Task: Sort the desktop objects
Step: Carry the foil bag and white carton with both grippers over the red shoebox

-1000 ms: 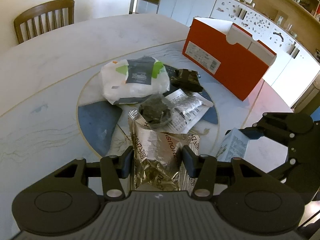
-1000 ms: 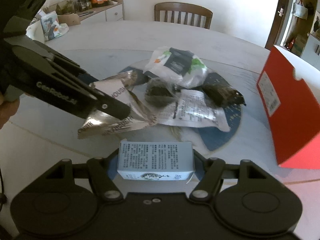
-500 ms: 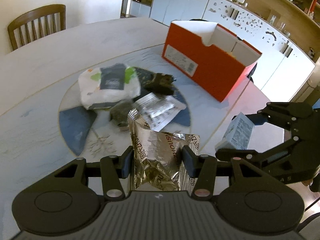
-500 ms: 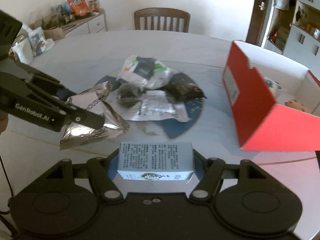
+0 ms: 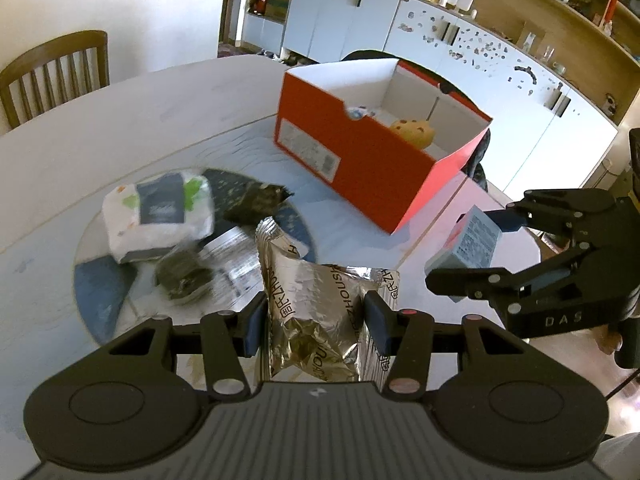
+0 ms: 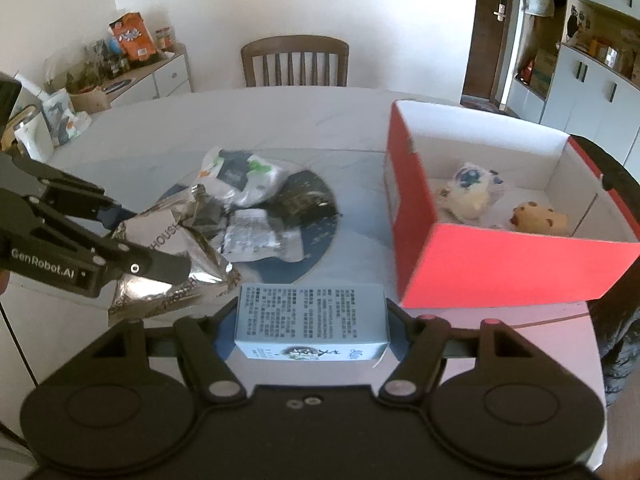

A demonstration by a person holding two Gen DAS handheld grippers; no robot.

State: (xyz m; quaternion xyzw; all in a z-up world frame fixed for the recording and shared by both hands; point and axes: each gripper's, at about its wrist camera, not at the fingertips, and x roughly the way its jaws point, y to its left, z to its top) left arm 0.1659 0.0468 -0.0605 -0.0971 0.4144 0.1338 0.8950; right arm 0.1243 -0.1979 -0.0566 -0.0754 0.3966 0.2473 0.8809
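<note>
Your left gripper [image 5: 316,322] clamps silver foil packet [image 5: 316,308], held above table [image 5: 132,120] edge. Your right gripper [image 6: 312,316] grips pale blue carton [image 6: 312,314] across its ends, in air near orange box [image 6: 500,256]. Box open, two soft toys [image 6: 472,196] inside. Remaining packets [image 5: 158,210] piled on blue round inlay, left of box.

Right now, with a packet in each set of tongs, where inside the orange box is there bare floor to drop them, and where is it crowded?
The open orange cardboard box has bare white floor along its far wall and far corner. The near end is taken: a white plush toy and a yellow spotted plush toy lie there. On the table, the blue centre disc is crowded with packets.
</note>
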